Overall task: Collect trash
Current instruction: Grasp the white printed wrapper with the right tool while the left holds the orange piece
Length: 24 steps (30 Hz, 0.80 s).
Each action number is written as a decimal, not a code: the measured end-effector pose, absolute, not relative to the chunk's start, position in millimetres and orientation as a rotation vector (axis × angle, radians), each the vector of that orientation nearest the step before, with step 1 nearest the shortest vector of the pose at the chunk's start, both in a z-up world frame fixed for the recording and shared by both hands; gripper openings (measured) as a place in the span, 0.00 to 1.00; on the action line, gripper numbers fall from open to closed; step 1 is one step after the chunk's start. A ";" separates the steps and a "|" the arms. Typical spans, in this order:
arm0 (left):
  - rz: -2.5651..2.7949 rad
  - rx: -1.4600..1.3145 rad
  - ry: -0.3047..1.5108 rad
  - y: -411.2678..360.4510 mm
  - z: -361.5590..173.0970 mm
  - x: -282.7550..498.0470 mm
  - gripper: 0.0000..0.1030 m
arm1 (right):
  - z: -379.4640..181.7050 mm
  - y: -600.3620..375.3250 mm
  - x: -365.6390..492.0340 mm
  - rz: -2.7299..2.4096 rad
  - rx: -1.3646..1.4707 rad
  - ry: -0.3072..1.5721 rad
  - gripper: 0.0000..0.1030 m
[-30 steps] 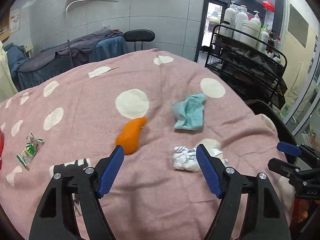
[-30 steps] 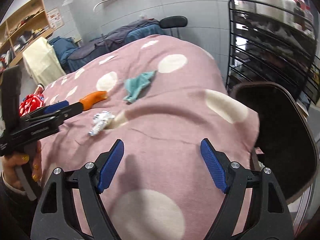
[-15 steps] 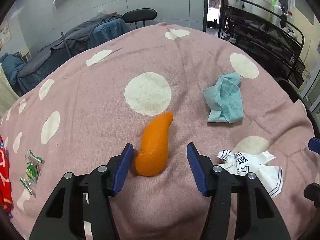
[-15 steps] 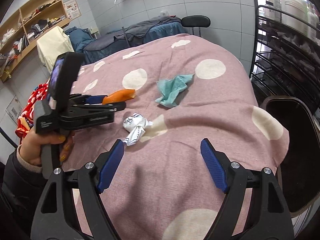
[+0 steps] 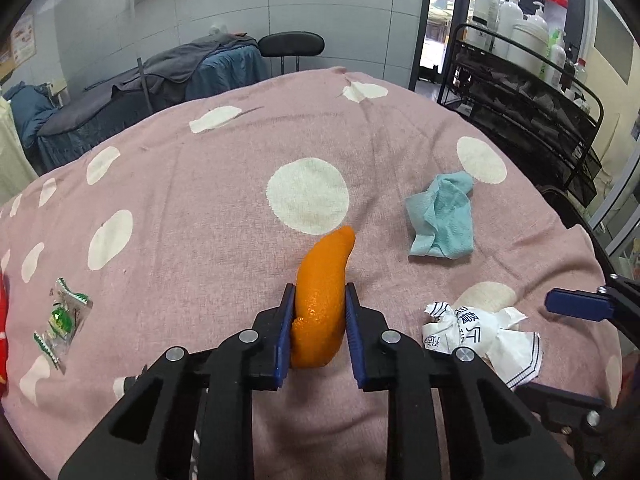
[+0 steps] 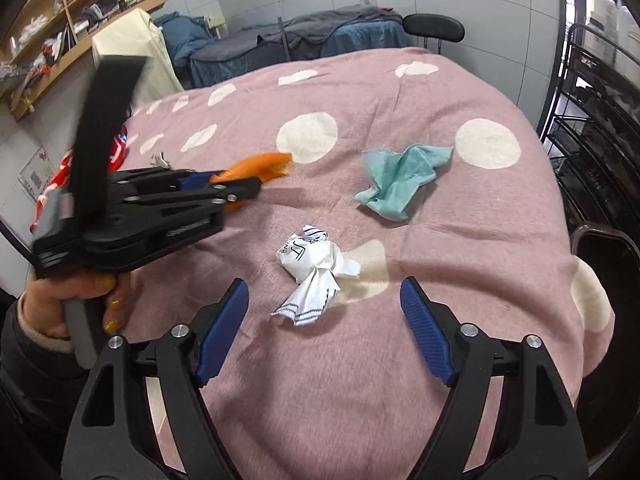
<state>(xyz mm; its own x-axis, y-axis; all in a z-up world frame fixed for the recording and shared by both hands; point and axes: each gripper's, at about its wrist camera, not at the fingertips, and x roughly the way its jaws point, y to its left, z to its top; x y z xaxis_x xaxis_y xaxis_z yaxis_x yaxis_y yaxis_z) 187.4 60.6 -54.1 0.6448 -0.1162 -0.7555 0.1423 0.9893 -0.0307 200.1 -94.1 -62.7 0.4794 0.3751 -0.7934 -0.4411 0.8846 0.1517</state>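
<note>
My left gripper is shut on an orange peel lying on the pink dotted cloth; the peel also shows in the right wrist view. A crumpled white printed paper lies to its right, and in the right wrist view it sits just ahead of my open, empty right gripper. A crumpled teal tissue lies farther right, also in the right wrist view. A green candy wrapper lies at the left.
A dark bin stands off the table's right edge. A black wire rack with bottles stands at the right. Red packaging lies at the table's left edge. A chair and covered furniture stand behind.
My left gripper moved forward and closed around the orange peel. My right gripper moved left toward the white paper and stayed open.
</note>
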 end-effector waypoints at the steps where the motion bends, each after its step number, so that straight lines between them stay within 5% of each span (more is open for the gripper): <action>1: -0.137 0.020 0.839 63.3 -50.4 180.7 0.23 | -63.8 -91.9 203.2 0.497 -0.083 0.957 0.68; 6: -0.109 -0.006 0.788 67.3 -41.4 159.5 0.23 | -76.9 -80.1 217.0 0.519 -0.101 1.016 0.56; 11: -0.110 -0.039 0.779 68.5 -42.0 147.8 0.23 | -86.2 -77.2 220.5 0.543 -0.092 1.044 0.24; 24: -0.137 -0.099 0.748 55.3 -41.7 124.3 0.23 | -63.9 -106.4 194.7 0.488 -0.009 0.883 0.16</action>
